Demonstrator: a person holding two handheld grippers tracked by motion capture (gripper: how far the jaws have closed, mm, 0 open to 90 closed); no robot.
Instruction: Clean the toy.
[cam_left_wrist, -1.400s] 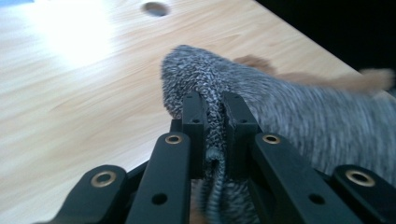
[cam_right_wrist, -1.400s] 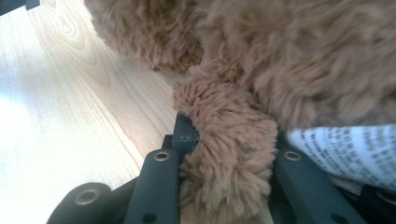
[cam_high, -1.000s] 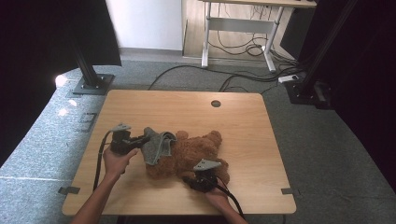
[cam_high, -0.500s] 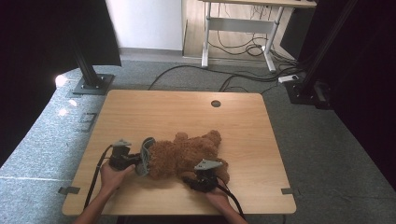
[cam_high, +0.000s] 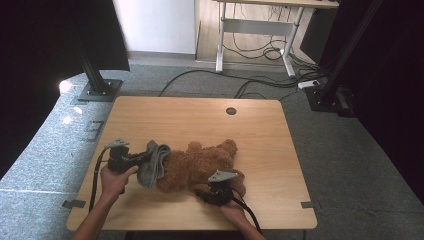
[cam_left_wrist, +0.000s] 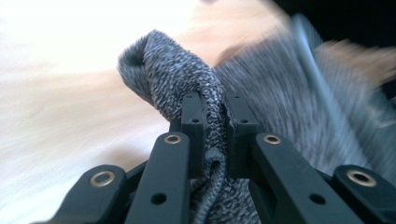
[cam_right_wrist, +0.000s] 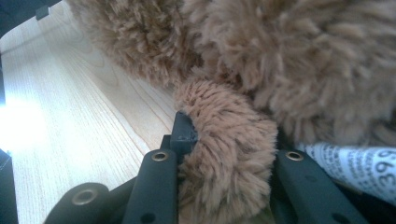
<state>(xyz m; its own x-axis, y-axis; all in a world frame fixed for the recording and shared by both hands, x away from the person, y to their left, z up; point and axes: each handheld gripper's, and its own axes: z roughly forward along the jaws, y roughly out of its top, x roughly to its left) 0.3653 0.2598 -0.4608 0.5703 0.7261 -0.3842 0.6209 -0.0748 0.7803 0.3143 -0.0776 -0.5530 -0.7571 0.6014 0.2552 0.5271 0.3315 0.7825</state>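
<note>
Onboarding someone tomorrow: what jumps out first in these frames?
A brown teddy bear lies mid-table on the wooden table. The left hand-held gripper is shut on a grey knit garment at the bear's left end; the right hand-held gripper clamps a furry limb near the front edge, beside a printed tag.

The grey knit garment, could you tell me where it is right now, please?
In the high view the grey knit garment lies at the table's front left, against the brown teddy bear, pinched in the left claw.
</note>
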